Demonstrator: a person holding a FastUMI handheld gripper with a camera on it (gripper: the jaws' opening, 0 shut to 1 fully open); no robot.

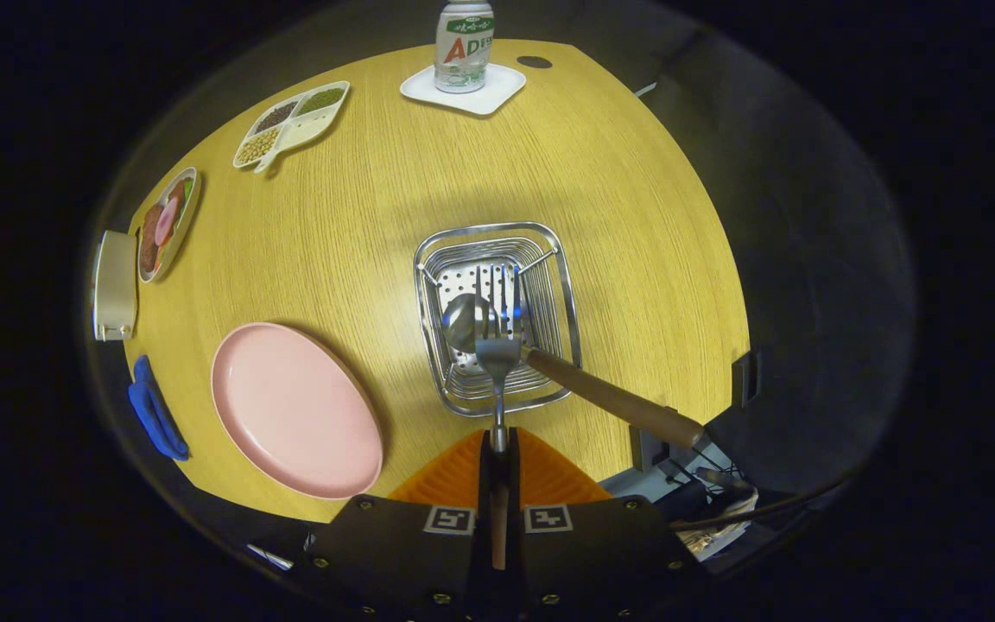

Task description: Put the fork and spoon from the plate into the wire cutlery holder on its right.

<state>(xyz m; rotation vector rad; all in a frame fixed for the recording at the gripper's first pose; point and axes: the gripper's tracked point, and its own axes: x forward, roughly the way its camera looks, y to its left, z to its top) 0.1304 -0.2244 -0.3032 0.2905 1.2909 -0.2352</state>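
My gripper [497, 451] is shut on the thin metal handle of the fork [497, 350]. The fork's tines point away from me, over the near side of the wire cutlery holder [491, 230], which stands just ahead of the fingers. The spoon [468, 321] rests in the holder with its bowl down inside. Its wooden handle [618, 400] leans out over the holder's near right rim. The pink plate [294, 410] lies empty to the left of the holder.
Beyond the holder a bottle [465, 43] stands on a white coaster [497, 93]. A divided snack tray [292, 123], a plate of food [166, 225], a beige box [114, 285] and a blue cloth [155, 413] line the table's left side. The table edge runs close on the right.
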